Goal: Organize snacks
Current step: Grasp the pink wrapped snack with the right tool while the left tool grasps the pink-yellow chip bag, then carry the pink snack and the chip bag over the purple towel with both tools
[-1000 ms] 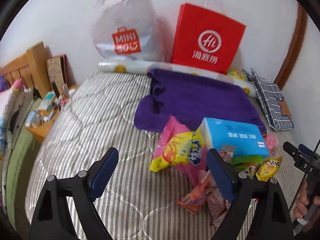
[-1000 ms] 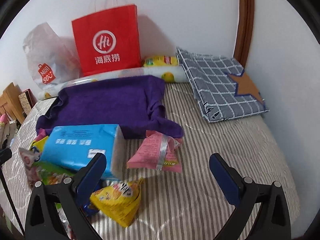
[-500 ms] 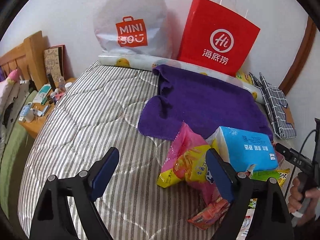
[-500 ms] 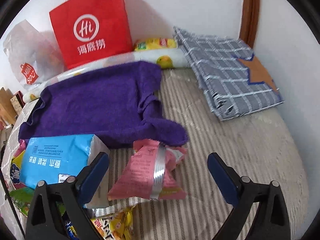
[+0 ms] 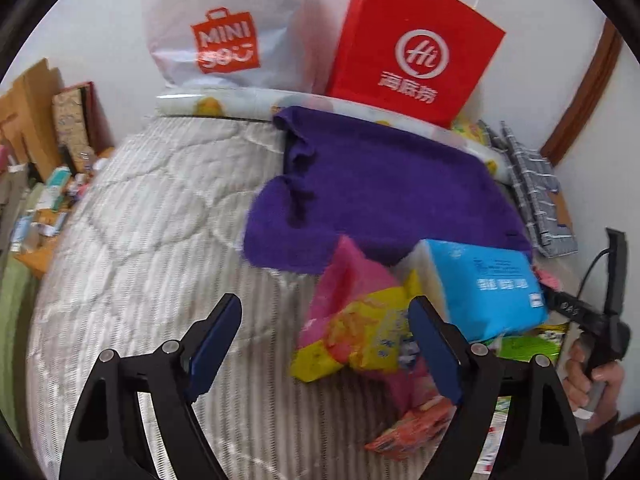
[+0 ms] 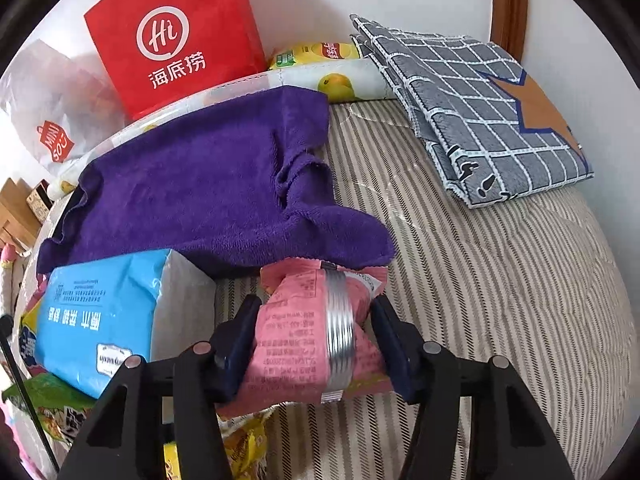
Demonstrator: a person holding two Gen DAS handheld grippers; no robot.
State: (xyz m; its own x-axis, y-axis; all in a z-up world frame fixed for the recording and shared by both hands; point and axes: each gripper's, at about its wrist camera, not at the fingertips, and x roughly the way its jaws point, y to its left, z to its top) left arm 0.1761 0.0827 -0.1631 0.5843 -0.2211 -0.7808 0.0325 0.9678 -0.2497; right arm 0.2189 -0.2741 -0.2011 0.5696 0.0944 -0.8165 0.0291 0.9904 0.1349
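Note:
A pile of snack packets lies on a striped bed. In the right wrist view my right gripper is shut on a pink snack packet with a silver seam, one finger on each side. A blue tissue pack lies left of it, with a yellow packet below. In the left wrist view my left gripper is open and empty above the bed, just left of a pink and yellow chip bag, the blue tissue pack and an orange packet.
A purple towel is spread behind the snacks. A red paper bag and a white Miniso bag stand against the wall. A folded grey checked cloth lies at the right. A cluttered bedside table is at the left.
My right gripper moved forward and down onto the pink packet and closed on it. My left gripper moved forward, staying open.

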